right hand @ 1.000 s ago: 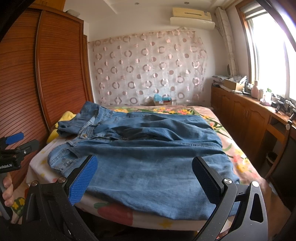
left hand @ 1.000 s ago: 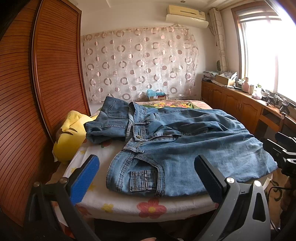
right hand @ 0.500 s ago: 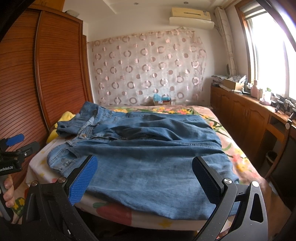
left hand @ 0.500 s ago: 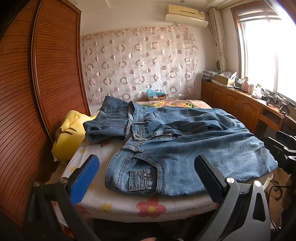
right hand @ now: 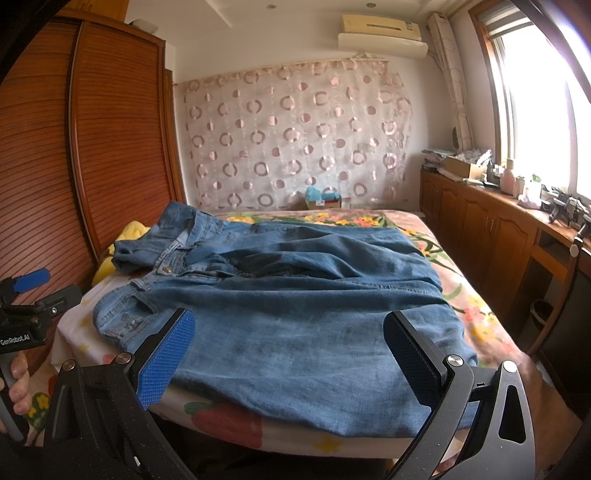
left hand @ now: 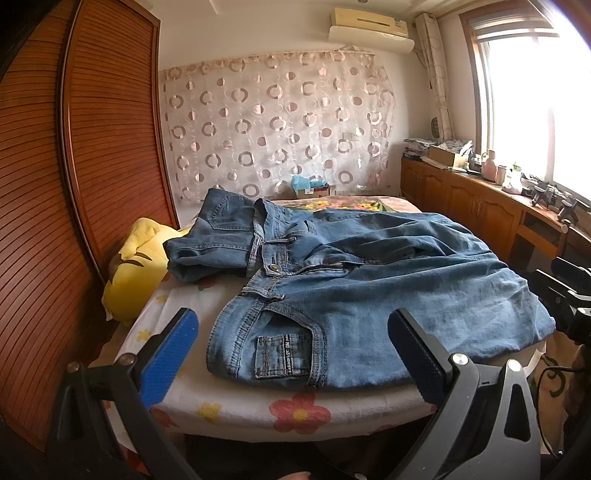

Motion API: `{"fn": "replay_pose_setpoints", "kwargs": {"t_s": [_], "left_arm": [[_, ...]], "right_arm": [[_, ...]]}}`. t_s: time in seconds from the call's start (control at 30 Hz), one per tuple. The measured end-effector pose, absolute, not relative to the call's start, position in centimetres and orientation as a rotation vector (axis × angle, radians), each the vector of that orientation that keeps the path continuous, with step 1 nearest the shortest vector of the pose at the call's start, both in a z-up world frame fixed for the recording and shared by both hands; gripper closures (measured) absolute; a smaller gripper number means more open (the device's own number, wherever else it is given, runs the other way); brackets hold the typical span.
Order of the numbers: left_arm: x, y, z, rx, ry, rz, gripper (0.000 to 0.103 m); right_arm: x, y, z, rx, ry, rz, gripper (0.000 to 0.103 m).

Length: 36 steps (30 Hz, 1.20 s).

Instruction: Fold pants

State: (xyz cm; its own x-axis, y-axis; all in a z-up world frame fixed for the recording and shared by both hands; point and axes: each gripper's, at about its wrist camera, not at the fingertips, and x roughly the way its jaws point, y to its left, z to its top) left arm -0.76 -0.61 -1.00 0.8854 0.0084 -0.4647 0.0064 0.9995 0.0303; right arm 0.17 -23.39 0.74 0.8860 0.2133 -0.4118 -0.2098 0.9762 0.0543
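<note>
**A bedroom with wood and flowers**

A bed with a flowered sheet fills the middle of the room. A yellow pillow lies at its left edge, against a slatted wooden wardrobe. A curtain with a ring pattern covers the far wall, under an air conditioner. A small box sits at the bed's far end. Low wooden cabinets run beneath the bright window, their top cluttered with bottles and boxes.
</note>
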Motion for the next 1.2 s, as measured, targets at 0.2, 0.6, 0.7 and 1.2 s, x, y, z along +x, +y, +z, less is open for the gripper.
{"fn": "replay_pose_setpoints", "kwargs": {"t_s": [0.2, 0.6, 0.7, 1.2], "left_arm": [[-0.27, -0.77, -0.97, 0.032, 0.481, -0.001, 0.000], [-0.20, -0.88, -0.95, 0.033, 0.482, -0.001, 0.000], [-0.20, -0.87, -0.95, 0.033, 0.482, 0.000, 0.000], [-0.01, -1.26, -1.70, 0.035, 0.484, -0.001, 0.000]], "right_arm": [[0.17, -23.36, 0.74, 0.002, 0.431, 0.221, 0.000], [0.15, -23.34, 0.77, 0.004, 0.431, 0.220, 0.000], [0.13, -23.36, 0.78, 0.003, 0.430, 0.220, 0.000], [0.15, -23.40, 0.77, 0.005, 0.429, 0.219, 0.000]]}}
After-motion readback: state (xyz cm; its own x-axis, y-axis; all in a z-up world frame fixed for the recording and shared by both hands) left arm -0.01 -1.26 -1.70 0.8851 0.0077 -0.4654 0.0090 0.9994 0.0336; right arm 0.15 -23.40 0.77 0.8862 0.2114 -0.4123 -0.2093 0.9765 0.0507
